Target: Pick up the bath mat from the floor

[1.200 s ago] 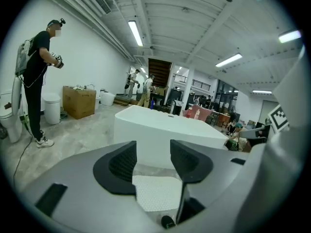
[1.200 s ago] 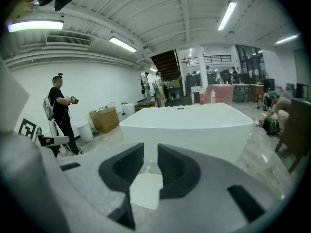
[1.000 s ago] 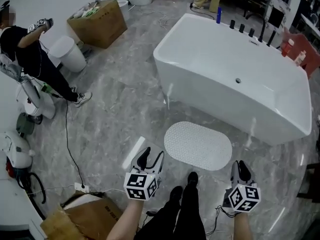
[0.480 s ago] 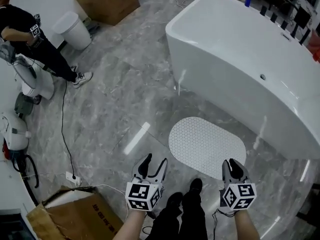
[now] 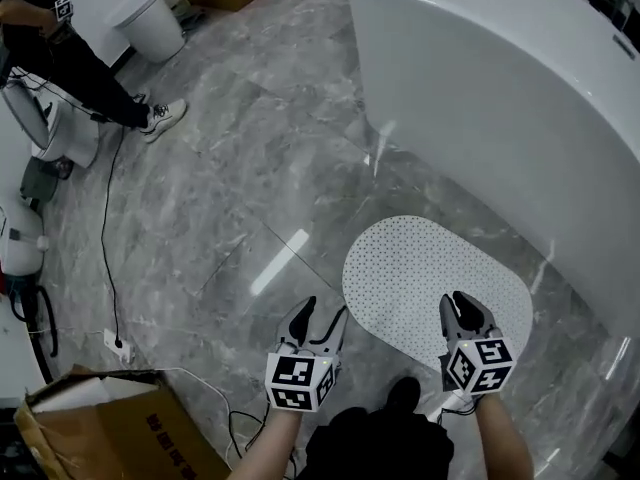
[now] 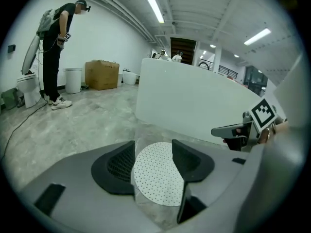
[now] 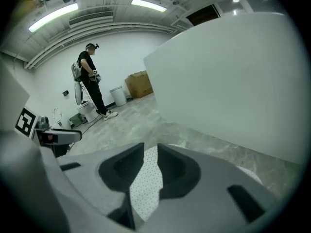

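The bath mat (image 5: 430, 278) is a white oval with small dots, lying flat on the grey marble floor beside the tub. My left gripper (image 5: 320, 320) hovers just off the mat's near left edge. Its jaws have just been opening and stand wide, with nothing between them; the left gripper view shows the mat (image 6: 155, 178) on the floor beyond them. My right gripper (image 5: 462, 304) hangs over the mat's near right part. Its jaws are open only by a narrow gap, through which the right gripper view shows the mat (image 7: 146, 183). Neither gripper touches the mat.
A white bathtub (image 5: 520, 98) stands close behind the mat. At lower left is an open cardboard box (image 5: 110, 428), with a cable (image 5: 105, 258) and power strip (image 5: 113, 343) on the floor. A person (image 5: 60, 58) stands at far left by a white bin (image 5: 150, 23). My shoe (image 5: 405, 393) is near the mat.
Both grippers have sunk toward the floor and now sit at the mat's near edge. The mat looms larger, and the left jaws stand wider than before.
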Available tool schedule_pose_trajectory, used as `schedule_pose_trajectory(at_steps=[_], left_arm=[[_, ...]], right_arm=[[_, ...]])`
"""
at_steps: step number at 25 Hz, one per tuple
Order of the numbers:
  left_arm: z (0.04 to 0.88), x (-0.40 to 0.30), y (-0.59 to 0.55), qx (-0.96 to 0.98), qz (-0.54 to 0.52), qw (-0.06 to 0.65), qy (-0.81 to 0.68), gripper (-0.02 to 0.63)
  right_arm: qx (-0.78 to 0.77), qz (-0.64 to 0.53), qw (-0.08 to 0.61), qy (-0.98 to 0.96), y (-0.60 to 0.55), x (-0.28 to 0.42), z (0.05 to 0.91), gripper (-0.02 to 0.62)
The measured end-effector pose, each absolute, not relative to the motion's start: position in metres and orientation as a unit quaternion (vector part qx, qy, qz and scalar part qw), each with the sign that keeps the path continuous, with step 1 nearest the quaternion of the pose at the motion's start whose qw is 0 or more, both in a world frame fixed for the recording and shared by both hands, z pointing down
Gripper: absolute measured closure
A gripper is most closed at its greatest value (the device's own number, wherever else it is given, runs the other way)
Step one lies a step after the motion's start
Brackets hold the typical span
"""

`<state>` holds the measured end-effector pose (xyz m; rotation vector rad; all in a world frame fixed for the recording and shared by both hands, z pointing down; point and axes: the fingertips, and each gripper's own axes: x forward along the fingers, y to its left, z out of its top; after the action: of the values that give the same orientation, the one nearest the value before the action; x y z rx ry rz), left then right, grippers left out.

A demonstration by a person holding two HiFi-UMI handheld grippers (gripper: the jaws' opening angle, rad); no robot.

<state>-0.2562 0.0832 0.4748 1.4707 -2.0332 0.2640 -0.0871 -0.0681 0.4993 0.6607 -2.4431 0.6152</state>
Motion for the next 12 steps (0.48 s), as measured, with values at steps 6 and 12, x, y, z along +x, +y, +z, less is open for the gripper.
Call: schedule_pose_trajectory(at_steps=[6, 12], left_arm=[[0.586, -0.275, 0.073, 0.548, 0.106, 0.293, -0.776, 0.371], [0.667, -0.291, 0.060, 0.533, 0.108, 0.299, -0.784, 0.362]], right_arm=[[0.215, 0.212, 0.259, -0.917, -0.075, -0.115, 0.596, 0.506], [0.212, 0.199, 0.250, -0.924, -0.087, -0.126, 0.662, 0.506]])
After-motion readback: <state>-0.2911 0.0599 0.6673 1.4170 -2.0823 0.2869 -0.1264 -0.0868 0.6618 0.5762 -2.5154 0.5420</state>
